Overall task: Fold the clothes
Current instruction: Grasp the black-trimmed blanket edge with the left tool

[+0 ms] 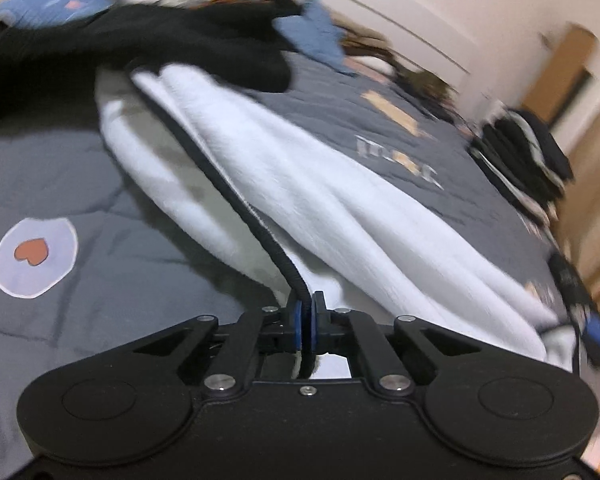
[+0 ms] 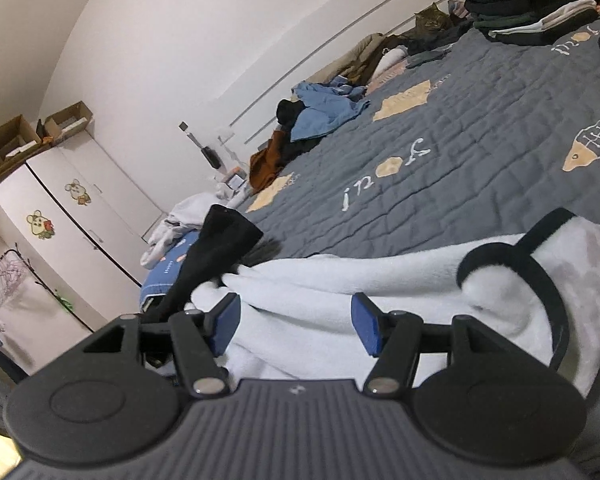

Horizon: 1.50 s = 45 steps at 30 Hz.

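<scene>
Right tongs (image 2: 296, 326) low in the foreground, blue pads (image 2: 366, 330) standing apart over a bunched fold of white fleece garment (image 2: 340, 280), not pressing on it. Black trim (image 2: 540, 276) curling in a loop along the fleece's right side. Black sleeve (image 2: 216, 244) rising at the left end of the fleece. Grey quilted bedspread (image 2: 480, 152) beyond (fish and lettering stitched on it). Blue garment (image 2: 324, 110) heaped near the far edge of the bed, beside a rust-brown one (image 2: 266, 162). Folded stack of dark clothes (image 2: 528, 0) at upper right. White wardrobe (image 2: 60, 216) with cartoon stickers on the left, cardboard boxes (image 2: 40, 132) on top.
</scene>
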Available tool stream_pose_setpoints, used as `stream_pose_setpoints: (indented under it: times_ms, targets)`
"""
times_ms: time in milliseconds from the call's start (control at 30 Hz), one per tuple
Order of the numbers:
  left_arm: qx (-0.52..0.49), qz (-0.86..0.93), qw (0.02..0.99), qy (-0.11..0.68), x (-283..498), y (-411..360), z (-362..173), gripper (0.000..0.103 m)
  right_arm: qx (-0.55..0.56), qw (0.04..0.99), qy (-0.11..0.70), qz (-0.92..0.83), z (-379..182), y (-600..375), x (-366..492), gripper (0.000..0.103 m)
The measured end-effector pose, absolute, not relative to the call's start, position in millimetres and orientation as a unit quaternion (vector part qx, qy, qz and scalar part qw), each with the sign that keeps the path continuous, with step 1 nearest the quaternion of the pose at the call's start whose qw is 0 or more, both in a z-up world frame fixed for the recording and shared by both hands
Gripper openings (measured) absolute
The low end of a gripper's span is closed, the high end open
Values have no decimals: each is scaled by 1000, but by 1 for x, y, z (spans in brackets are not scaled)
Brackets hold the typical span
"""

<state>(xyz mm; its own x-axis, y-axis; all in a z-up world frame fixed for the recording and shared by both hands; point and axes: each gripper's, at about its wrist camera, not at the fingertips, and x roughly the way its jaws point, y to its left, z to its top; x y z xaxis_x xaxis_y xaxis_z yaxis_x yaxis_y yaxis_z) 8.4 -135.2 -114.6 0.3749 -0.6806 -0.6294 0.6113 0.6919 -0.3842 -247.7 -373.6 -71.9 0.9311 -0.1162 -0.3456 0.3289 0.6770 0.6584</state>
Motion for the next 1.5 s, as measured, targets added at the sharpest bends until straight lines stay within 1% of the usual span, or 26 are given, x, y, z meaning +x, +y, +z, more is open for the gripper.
stream_pose_setpoints:
  times_ms: [233,533,700,800,833,867,900,933,967,1033,1100,1233,1400,1500]
  targets:
    - [-24,-449,803,391,-36,-117,-101,4,391,905,129,-107,-61,-365,-241,60]
    - [37,-534,755,379,-88,-121,-99,4,402,902,126,-95,-57,-356,-224,61]
    - [100,-497,774,381,-84,-116,-105,6,401,902,130,-91,-58,-349,-211,61]
    - [93,-481,784,381,-71,-103,-97,13,397,903,140,-87,-60,-343,-201,61]
    - [86,-481,788,375,-67,-97,-92,18,395,903,143,-85,-59,-342,-198,61]
    - [79,-480,793,367,-62,-92,-87,27,395,904,144,-83,-59,-340,-195,61]
    - [79,-475,802,354,-59,-87,-81,33,394,904,146,-81,-59,-339,-193,61]
    - [78,-470,811,340,-56,-83,-76,44,393,904,148,-79,-59,-337,-190,61]
    - [75,-465,818,331,-53,-78,-73,50,393,904,149,-77,-59,-336,-187,61]
    - [71,-452,829,321,-46,-70,-68,53,392,904,152,-73,-60,-333,-182,61]
    - [55,-431,840,323,-35,-65,-69,53,392,904,155,-70,-60,-331,-179,61]
    - [53,-378,872,307,-11,-61,-71,54,393,903,159,-69,-62,-326,-175,61]
    - [106,-309,905,272,22,-68,-80,55,387,905,165,-69,-62,-324,-173,61]
    - [181,-285,910,239,32,-84,-89,55,382,906,167,-73,-62,-325,-175,61]
